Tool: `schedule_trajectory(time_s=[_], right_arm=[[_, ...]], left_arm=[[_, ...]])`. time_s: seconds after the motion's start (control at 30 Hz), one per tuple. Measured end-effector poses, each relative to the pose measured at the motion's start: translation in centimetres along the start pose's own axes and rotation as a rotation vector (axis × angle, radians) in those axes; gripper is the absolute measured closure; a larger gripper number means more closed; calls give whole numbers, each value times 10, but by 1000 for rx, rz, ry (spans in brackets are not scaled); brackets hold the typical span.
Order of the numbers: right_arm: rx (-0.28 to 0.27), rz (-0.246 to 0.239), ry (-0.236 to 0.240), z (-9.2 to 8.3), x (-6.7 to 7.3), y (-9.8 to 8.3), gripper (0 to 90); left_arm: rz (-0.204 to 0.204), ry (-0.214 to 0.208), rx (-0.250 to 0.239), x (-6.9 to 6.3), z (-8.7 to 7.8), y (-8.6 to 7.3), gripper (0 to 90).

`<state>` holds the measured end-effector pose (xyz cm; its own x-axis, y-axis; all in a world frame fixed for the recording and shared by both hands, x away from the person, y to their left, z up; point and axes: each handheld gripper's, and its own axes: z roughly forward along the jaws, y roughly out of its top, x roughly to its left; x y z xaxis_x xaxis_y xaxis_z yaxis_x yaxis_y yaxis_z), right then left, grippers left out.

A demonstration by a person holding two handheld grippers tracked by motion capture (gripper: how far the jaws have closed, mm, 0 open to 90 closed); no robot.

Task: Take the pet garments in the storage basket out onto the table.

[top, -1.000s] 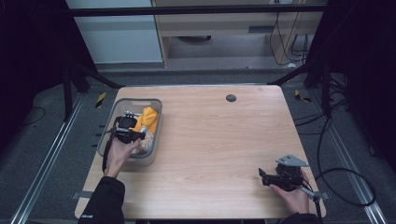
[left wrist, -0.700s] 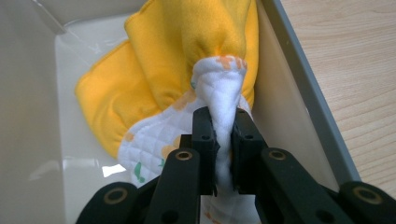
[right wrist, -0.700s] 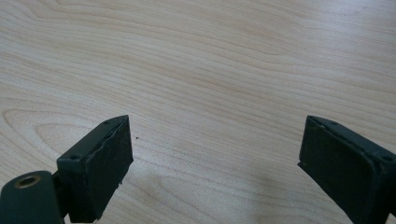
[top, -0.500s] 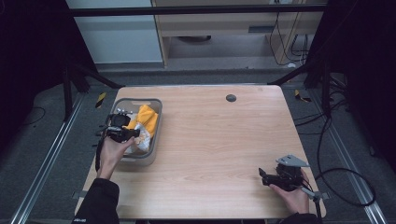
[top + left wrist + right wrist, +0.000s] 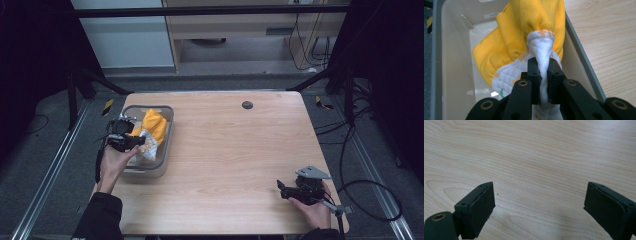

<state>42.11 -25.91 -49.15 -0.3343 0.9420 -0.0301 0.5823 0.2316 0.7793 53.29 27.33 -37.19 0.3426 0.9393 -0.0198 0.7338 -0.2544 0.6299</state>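
Cloth [image 5: 534,37] pinched in left tool [image 5: 544,75]

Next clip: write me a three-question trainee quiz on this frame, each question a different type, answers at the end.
1. True or false: the left gripper is shut on the yellow-and-white quilted cloth.
2. The cloth hangs partly inside: A) the grey plastic bin, B) a cardboard box, C) a metal tray.
3. Fill in: the right gripper, jaws ___, sits over the bare light wooden table.

Key: 1 true; 2 A; 3 open.
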Motion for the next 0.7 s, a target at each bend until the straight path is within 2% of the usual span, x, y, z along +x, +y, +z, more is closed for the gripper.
schedule_trajectory(time_s=[0.37,0.7], right_arm=[[4,5,5,0,1,0,95],[1,2,4,0,0,0,94]], left_arm=[[29,1,-20,0,-20,5,831],[77,-15,-37,-13,-32,12,831]])
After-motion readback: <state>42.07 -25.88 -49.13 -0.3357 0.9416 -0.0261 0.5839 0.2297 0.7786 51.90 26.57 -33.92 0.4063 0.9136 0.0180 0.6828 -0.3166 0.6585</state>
